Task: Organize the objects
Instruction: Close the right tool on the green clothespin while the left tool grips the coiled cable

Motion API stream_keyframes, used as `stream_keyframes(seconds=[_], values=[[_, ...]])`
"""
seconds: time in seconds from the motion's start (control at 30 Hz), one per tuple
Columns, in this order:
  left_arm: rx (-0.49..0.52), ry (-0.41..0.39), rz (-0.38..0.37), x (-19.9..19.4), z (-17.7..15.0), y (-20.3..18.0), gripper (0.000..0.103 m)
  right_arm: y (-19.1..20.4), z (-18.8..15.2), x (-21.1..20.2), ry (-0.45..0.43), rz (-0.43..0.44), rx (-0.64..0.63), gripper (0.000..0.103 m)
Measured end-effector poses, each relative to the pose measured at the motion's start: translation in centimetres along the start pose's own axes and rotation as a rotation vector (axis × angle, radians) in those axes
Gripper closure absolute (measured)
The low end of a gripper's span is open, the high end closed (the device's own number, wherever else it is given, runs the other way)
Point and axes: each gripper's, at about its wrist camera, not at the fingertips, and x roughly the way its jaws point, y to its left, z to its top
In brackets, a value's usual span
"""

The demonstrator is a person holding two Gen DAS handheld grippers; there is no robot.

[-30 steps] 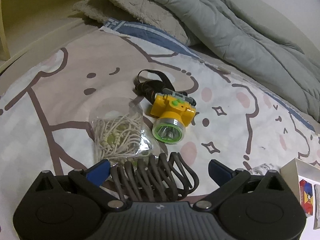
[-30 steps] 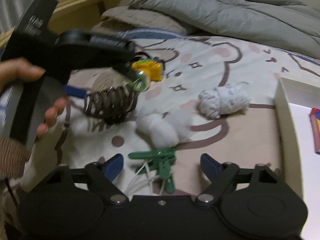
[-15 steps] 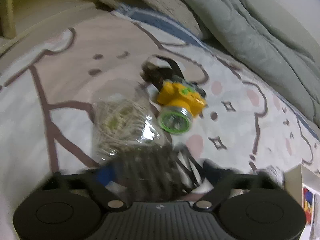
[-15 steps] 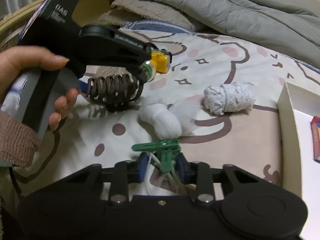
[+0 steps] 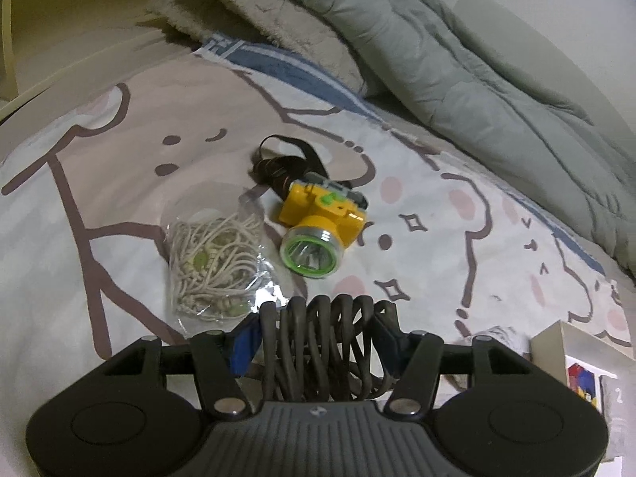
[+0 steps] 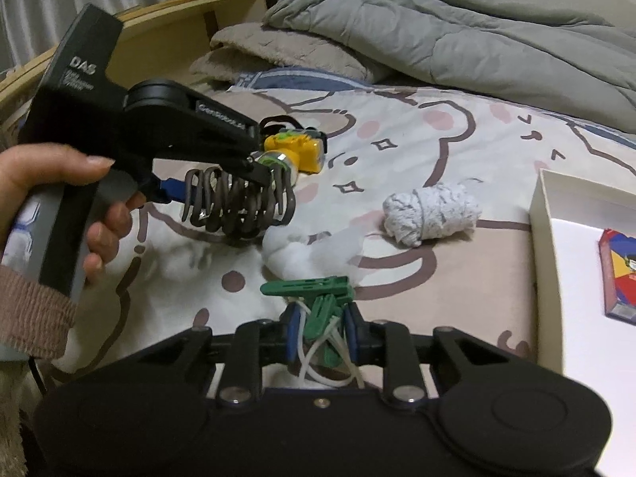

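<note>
**Both tools loaded over the bed**

The left tool [image 5: 318, 330] is clenched on a dark coiled cable [image 5: 326, 342], its blue pads pressing the coil from both sides. From the right-hand view the coil [image 6: 238, 206] hangs clear of the bed, held up by the left tool [image 6: 222, 183] in the person's hand [image 6: 59, 198].

The right tool [image 6: 320, 330] is closed on a bunch of green pegs [image 6: 318, 298] with white cord trailing beneath, low over the sheet [image 6: 457, 270].

On the sheet, ahead of the left tool, a yellow headlamp [image 5: 318, 226] lies with its black strap behind it, and just beside it a clear bag of pale string [image 5: 216, 266]. Nearer the right tool sit a wad of white cotton [image 6: 306, 250] and a rolled grey-white cloth [image 6: 433, 214], a little apart. A white box [image 6: 540, 238] stands at the right with a colourful card [image 6: 620, 274] inside. A grey duvet [image 6: 457, 39] is heaped at the back.
</note>
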Motion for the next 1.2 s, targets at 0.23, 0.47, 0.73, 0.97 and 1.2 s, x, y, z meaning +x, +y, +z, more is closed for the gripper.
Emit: stream_keyframes(seconds=[0.23, 0.47, 0.73, 0.97, 1.2], values=[[0.002, -0.053, -0.055, -2.1, 0.1, 0.0, 0.042, -0.8, 0.4, -0.9, -0.033, -0.01, 0.032, 0.079], [0.195, -0.087, 0.058, -3.4, -0.6, 0.0, 0.042, -1.8, 0.4, -1.1, -0.034, -0.033, 0.061, 0.079], [0.143, -0.105, 0.052, -4.4, -0.8, 1.4, 0.042, -2.5, 0.4, -1.7, -0.053, -0.045, 0.087, 0.079], [0.155, -0.154, -0.005, -6.9, -1.7, -0.6, 0.042, -3.1, 0.8, -3.6, -0.105, -0.038, 0.114, 0.079], [0.176, -0.182, -0.058, -8.4, -2.4, -2.4, 0.042, -3.8, 1.8, -6.1, -0.181, -0.035, 0.138, 0.079]])
